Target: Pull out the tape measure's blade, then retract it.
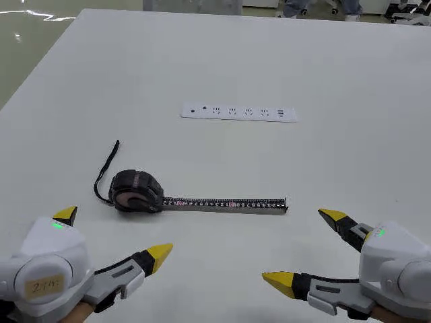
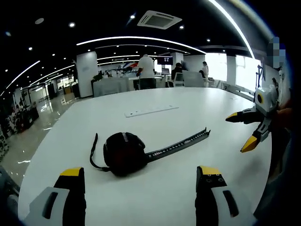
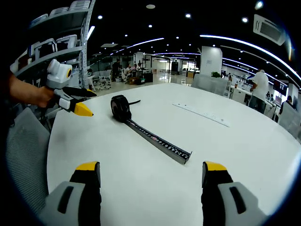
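The head view's bottom edge cuts off the rear bodies of the left gripper (image 1: 113,233) and the right gripper (image 1: 301,246). Numerals on the blade (image 1: 225,204) are too small to read, as are the marks on the white strip (image 1: 238,112) on the worktop (image 1: 337,81)

L gripper (image 2: 141,171) jaws wide apart; tape measure (image 2: 123,153) on white bench (image 2: 188,108) just ahead, blade (image 2: 181,142) out toward R gripper (image 2: 236,134), also spread.

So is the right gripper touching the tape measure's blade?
Apart. The head view shows bare table between the right gripper and the blade tip.
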`<state>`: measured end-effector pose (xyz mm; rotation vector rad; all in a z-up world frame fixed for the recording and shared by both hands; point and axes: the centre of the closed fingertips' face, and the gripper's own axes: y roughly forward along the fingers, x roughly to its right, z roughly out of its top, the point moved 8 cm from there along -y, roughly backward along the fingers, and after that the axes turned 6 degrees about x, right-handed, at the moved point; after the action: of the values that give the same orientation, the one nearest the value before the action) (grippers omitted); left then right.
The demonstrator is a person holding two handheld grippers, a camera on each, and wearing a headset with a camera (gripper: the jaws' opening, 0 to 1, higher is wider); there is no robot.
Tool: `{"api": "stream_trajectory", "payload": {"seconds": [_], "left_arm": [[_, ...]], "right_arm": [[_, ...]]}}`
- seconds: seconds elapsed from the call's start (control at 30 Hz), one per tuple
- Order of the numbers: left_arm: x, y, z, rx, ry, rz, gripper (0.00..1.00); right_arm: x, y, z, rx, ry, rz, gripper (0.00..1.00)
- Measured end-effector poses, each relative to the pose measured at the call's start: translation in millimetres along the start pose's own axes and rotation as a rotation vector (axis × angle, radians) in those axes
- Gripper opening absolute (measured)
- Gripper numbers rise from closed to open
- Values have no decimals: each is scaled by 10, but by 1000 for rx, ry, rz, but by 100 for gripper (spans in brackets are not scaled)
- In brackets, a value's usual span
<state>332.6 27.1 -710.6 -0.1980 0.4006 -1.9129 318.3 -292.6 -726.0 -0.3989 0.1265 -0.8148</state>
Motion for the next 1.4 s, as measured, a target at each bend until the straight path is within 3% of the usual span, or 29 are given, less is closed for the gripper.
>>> {"api": "stream_trajectory", "payload": {"seconds": [0.23, 0.3, 0.73, 1.13, 1.4], "left_arm": [[8, 10, 1, -1, -4, 4, 95], [1, 97, 1, 0, -15, 67, 95], [-49, 271, 49, 6, -46, 131, 92], [-92, 456, 51, -1, -64, 162, 91], [-140, 605, 47, -16, -81, 179, 88]], "right_arm": [[14, 4, -9, -2, -3, 6, 85], [126, 35, -56, -2, -24, 43, 84], [376, 170, -115, -1, -82, 128, 67], [561, 375, -145, -13, -130, 223, 55], [688, 511, -166, -37, -167, 260, 47]]}}
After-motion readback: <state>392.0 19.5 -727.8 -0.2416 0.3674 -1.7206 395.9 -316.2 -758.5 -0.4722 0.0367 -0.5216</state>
